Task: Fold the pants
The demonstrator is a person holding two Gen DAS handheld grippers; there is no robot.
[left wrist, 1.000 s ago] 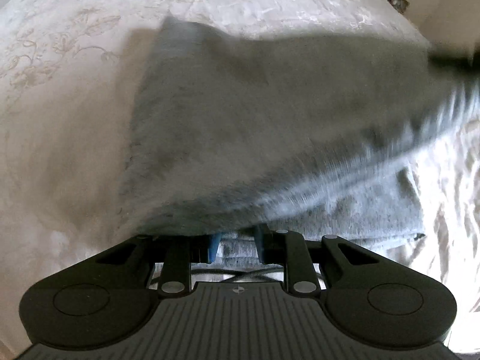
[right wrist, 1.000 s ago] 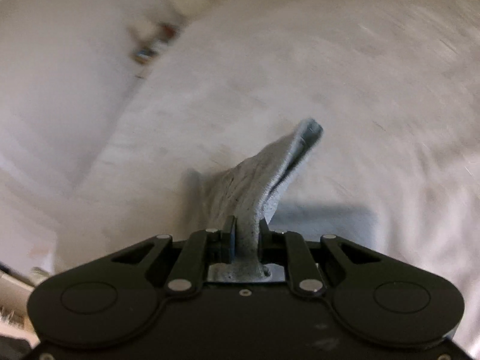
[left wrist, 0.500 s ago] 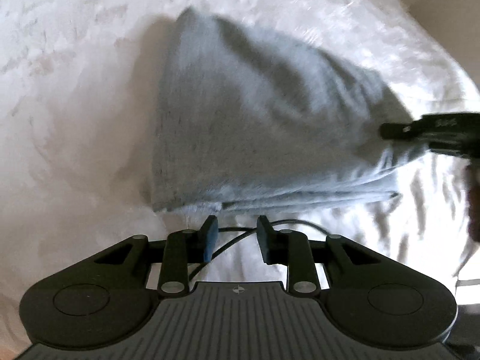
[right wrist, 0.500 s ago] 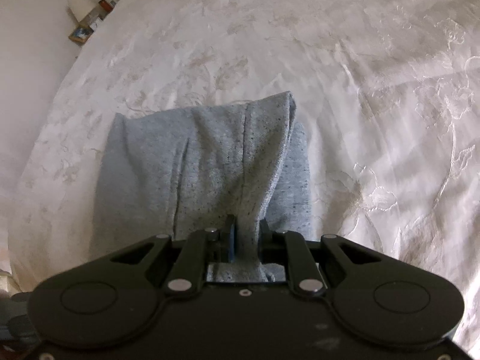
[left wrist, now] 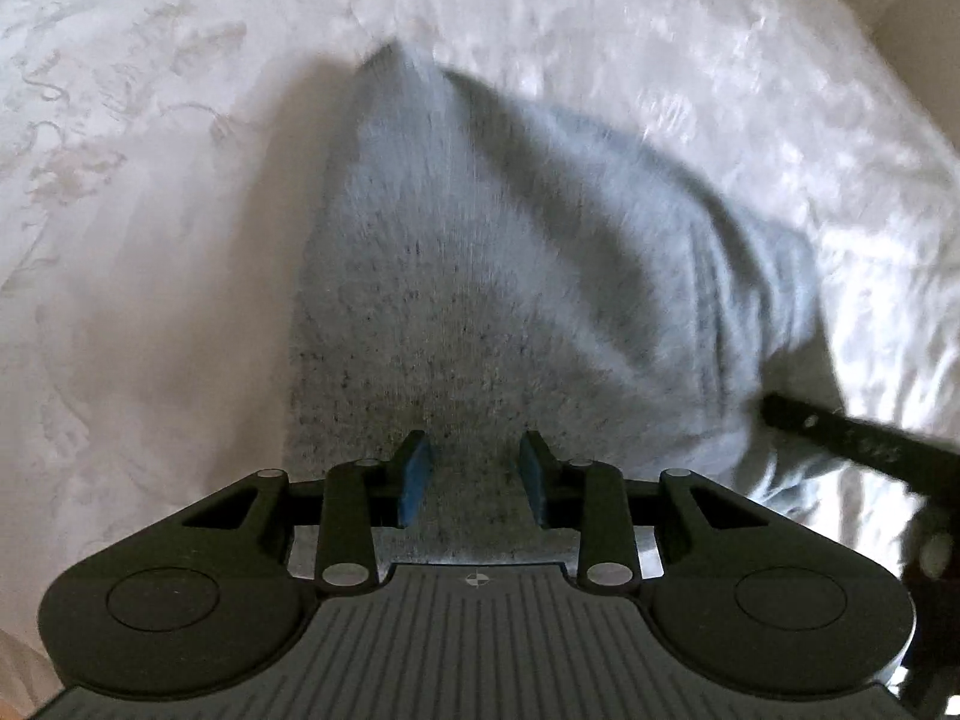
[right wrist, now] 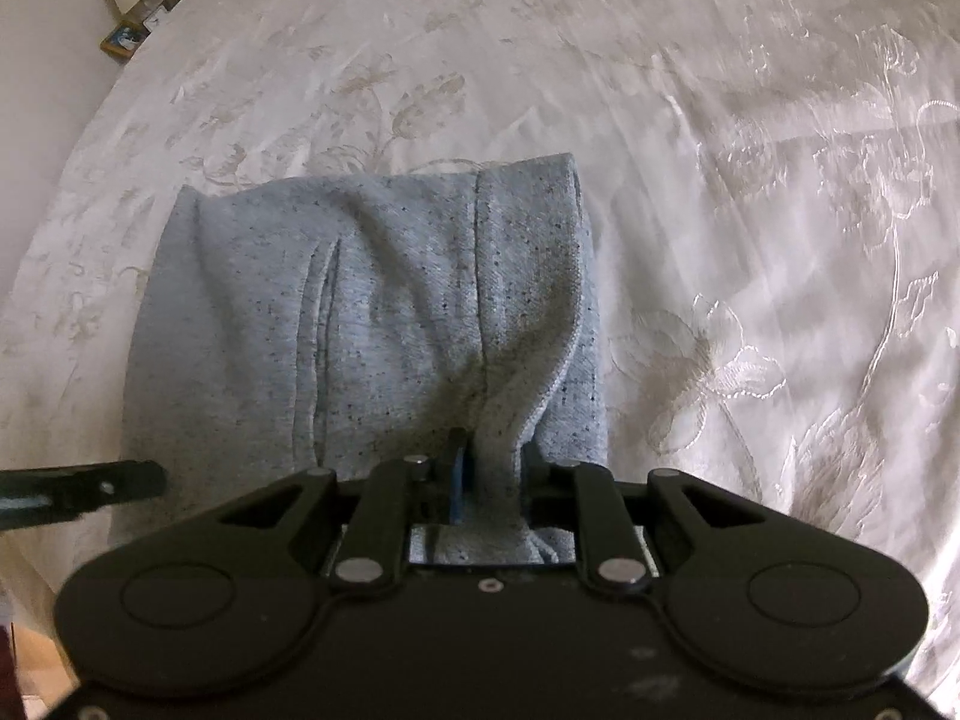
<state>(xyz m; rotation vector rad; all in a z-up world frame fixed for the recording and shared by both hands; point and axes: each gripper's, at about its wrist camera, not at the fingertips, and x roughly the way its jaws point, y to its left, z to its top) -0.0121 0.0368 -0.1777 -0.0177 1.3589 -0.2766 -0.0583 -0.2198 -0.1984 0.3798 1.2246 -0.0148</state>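
Observation:
The grey speckled pants (left wrist: pixel 480 276) lie folded into a compact stack on the white bedspread; they also show in the right wrist view (right wrist: pixel 372 312). My left gripper (left wrist: pixel 474 468) is open, its blue pads (left wrist: pixel 414 474) apart over the near edge of the stack. My right gripper (right wrist: pixel 489 468) is shut on a pinched corner of the pants' top layer. The right gripper's finger shows as a dark bar in the left wrist view (left wrist: pixel 852 426). The left gripper's finger shows in the right wrist view (right wrist: pixel 78 489).
The white embroidered bedspread (right wrist: pixel 750 210) spreads all around the pants. A bedside spot with a lamp and small framed items (right wrist: pixel 141 0) sits beyond the far left edge of the bed.
My left gripper let go of the pants and has moved forward over the stack's near edge. My right gripper lowered its held corner onto the stack, and the fold now lies flat.

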